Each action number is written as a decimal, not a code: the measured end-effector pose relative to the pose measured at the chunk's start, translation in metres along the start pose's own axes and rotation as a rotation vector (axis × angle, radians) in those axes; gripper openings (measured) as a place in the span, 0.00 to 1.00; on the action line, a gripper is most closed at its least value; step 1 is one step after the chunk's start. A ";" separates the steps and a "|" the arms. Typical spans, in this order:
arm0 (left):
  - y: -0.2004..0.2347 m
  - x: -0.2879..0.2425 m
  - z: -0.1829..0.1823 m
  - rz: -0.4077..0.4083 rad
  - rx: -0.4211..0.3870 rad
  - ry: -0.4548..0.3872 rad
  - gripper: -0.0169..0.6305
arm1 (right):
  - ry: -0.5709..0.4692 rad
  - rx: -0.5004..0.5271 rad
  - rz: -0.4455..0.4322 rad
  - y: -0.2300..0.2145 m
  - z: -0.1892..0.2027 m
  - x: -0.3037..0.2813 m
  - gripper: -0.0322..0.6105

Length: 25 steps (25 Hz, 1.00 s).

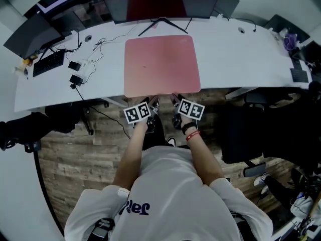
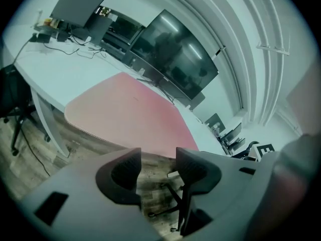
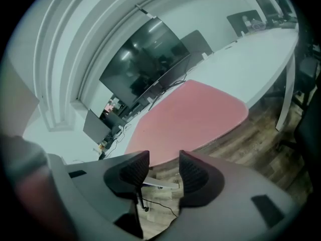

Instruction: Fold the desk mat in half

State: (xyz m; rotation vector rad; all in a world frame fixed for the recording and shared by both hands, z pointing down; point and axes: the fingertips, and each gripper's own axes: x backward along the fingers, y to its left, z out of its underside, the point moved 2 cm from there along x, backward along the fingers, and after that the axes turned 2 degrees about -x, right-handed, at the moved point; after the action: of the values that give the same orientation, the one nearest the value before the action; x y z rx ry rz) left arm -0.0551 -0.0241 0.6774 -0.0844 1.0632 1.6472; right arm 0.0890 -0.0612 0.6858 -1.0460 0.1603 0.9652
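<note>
Left tool (image 2: 158,159) and right tool (image 3: 164,160) gape before flat pink desk mat (image 1: 161,64).

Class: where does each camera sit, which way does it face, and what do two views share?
Head view: on the person's head, facing steeply down at the desk mat; forearms, left claw, right claw show.
Left gripper view: on the left claw, facing the desk mat's near edge; open jaws show.
Right gripper view: on the right claw; same.
Shared: desk mat.

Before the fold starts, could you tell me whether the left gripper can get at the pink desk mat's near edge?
Probably yes: the left gripper is open and empty just short of the desk mat, with nothing between them.
</note>
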 end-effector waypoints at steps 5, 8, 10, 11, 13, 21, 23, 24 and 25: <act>0.017 -0.013 0.006 0.011 0.098 0.018 0.37 | 0.017 -0.097 -0.017 -0.006 0.007 -0.016 0.35; 0.025 -0.019 0.008 0.022 0.162 0.021 0.38 | 0.022 -0.158 -0.024 -0.010 0.011 -0.024 0.36; 0.029 -0.022 0.008 0.031 0.211 0.013 0.38 | 0.021 -0.195 -0.028 -0.014 0.012 -0.028 0.36; 0.031 -0.024 0.008 0.036 0.237 0.009 0.38 | 0.020 -0.208 -0.030 -0.015 0.012 -0.029 0.36; 0.035 -0.027 0.008 0.045 0.282 0.007 0.38 | 0.019 -0.228 -0.031 -0.016 0.011 -0.033 0.36; 0.046 -0.037 0.003 0.062 0.382 -0.011 0.38 | 0.017 -0.277 -0.038 -0.018 0.007 -0.046 0.35; 0.048 -0.040 0.000 0.059 0.397 -0.017 0.38 | 0.013 -0.290 -0.036 -0.019 0.006 -0.048 0.33; 0.049 -0.040 -0.001 0.055 0.402 -0.021 0.38 | 0.012 -0.296 -0.033 -0.020 0.006 -0.049 0.31; 0.050 -0.041 -0.002 0.051 0.405 -0.024 0.38 | 0.011 -0.301 -0.030 -0.020 0.006 -0.050 0.30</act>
State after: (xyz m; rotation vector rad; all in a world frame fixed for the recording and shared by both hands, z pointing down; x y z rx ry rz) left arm -0.0810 -0.0546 0.7277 0.2289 1.3680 1.4434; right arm 0.0724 -0.0892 0.7291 -1.3259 0.0078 0.9756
